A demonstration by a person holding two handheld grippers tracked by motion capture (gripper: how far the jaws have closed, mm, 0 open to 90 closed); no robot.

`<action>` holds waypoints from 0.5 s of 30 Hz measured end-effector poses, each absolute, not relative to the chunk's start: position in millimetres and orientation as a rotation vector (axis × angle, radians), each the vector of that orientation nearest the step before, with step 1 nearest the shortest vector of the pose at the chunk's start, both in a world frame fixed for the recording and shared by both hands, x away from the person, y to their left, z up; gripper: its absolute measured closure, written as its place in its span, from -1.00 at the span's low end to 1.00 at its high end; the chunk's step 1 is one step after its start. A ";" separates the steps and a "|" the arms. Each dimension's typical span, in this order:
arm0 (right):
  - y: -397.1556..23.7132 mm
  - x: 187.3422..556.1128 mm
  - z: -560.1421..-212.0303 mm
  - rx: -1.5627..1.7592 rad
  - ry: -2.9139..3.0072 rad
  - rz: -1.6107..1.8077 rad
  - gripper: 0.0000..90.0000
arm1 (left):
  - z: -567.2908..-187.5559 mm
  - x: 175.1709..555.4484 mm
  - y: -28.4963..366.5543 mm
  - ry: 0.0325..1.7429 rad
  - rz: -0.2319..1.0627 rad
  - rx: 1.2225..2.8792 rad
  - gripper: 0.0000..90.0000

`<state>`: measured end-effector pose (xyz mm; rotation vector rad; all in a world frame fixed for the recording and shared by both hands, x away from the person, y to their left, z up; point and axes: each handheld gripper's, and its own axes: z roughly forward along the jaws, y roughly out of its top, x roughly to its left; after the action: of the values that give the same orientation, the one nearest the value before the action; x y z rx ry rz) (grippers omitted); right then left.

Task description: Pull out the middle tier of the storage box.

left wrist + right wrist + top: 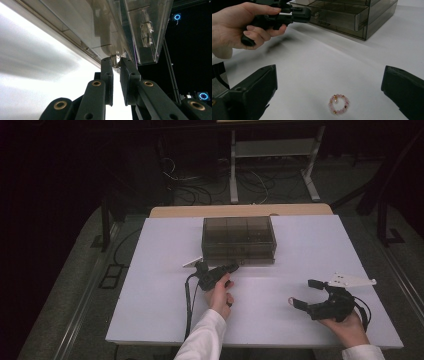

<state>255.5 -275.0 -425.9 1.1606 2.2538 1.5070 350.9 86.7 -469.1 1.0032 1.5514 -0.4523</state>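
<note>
The left gripper [116,62] is pinching the smoky clear plastic drawer box's [239,239] small knob [115,58], drawer barely open, while the right gripper [329,82] (jaws spread) is waiting over the pink beaded bracelet [338,104].

We hold left gripper [234,266] level, jaws pinched nearly closed, white-sleeved forearm [202,340] extended forward. Our right gripper [303,293] rests low, jaws spread wide, pointing left.

High view looks down on the table [150,310]; claw views sit low, sharing the drawer box [239,240].
</note>
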 end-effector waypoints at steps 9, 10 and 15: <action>-274.7 255.8 -426.1 1.157 2.256 1.505 -1.00 | -468.8 348.4 87.6 1.548 -0.451 1.019 0.77; -274.7 255.8 -426.2 1.157 2.256 1.505 -1.00 | -468.6 348.4 87.6 1.547 -0.448 1.022 0.77; -274.8 255.9 -426.3 1.156 2.254 1.506 -1.00 | -467.9 348.8 87.2 1.546 -0.437 1.029 0.77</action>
<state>255.9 -274.8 -426.3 1.1557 2.2543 1.5063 348.8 87.2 -467.9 1.0292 1.5461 -0.4373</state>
